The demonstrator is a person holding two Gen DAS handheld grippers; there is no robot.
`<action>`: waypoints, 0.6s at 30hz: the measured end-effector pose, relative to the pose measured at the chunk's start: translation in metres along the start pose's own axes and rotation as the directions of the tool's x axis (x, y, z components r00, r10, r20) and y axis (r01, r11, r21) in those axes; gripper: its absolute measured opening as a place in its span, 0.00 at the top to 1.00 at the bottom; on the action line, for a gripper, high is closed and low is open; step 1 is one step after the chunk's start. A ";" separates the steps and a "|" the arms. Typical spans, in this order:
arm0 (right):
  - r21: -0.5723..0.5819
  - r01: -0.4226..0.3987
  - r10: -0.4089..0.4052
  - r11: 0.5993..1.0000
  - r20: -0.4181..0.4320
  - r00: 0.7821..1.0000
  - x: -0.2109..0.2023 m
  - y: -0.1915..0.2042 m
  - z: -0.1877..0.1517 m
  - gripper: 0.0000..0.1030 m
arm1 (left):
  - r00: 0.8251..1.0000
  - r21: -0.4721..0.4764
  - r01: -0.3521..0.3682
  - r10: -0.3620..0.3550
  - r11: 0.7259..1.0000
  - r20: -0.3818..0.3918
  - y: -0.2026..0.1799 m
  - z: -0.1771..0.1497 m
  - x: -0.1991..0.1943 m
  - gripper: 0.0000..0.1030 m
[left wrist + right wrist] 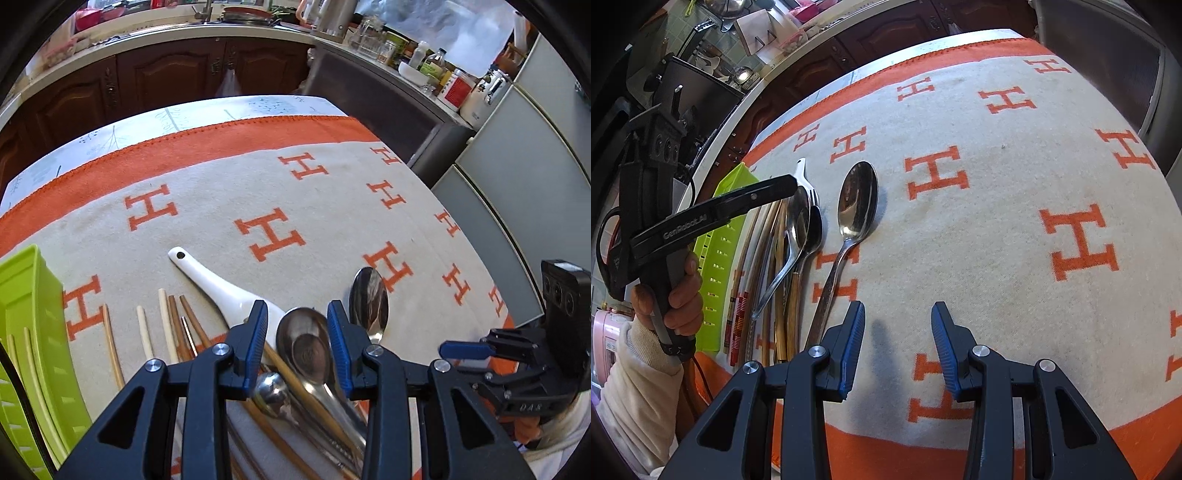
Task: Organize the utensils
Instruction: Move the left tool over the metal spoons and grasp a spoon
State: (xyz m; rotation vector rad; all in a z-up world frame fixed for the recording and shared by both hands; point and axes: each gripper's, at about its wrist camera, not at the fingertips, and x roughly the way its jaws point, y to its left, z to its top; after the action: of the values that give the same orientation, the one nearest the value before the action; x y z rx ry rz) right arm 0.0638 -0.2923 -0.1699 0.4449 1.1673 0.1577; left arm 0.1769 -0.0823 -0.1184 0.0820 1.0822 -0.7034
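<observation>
While most of the utensils are lying loose on the orange-and-cream blanket [997,229], I am judging this job barely begun. My left gripper [297,343] is hanging released over a steel spoon [306,347], its pads apart and pressing nothing. My right gripper [897,350] is hovering released above bare cloth, beside a lone spoon [857,199]. A white ceramic spoon [221,288] and chopsticks [173,325] are waiting beside the green basket [33,317], which is holding only a few sticks.
</observation>
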 end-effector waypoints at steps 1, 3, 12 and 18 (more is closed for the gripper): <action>-0.001 0.002 -0.002 1.000 0.000 1.000 0.000 0.000 0.000 0.62 | 1.000 0.007 -0.006 0.006 1.000 -0.004 0.000 -0.001 0.000 0.69; -0.003 0.005 -0.005 1.000 0.000 1.000 0.000 0.001 0.001 0.62 | 1.000 0.022 -0.014 0.014 1.000 -0.013 -0.002 -0.001 0.002 0.69; -0.007 0.011 -0.011 1.000 -0.001 1.000 0.001 0.003 0.000 0.62 | 0.998 0.161 -0.028 0.038 0.987 -0.058 -0.019 -0.002 0.016 0.69; -0.012 0.020 -0.020 1.000 -0.001 1.000 0.002 0.005 0.000 0.62 | 0.998 0.196 -0.022 0.034 0.980 -0.060 -0.020 -0.004 0.017 0.70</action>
State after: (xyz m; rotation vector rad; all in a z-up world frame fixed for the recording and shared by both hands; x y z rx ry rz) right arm 0.0656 -0.2873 -0.1698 0.4223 1.1708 0.1481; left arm 0.1669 -0.1047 -0.1294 0.2890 1.0682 -0.7846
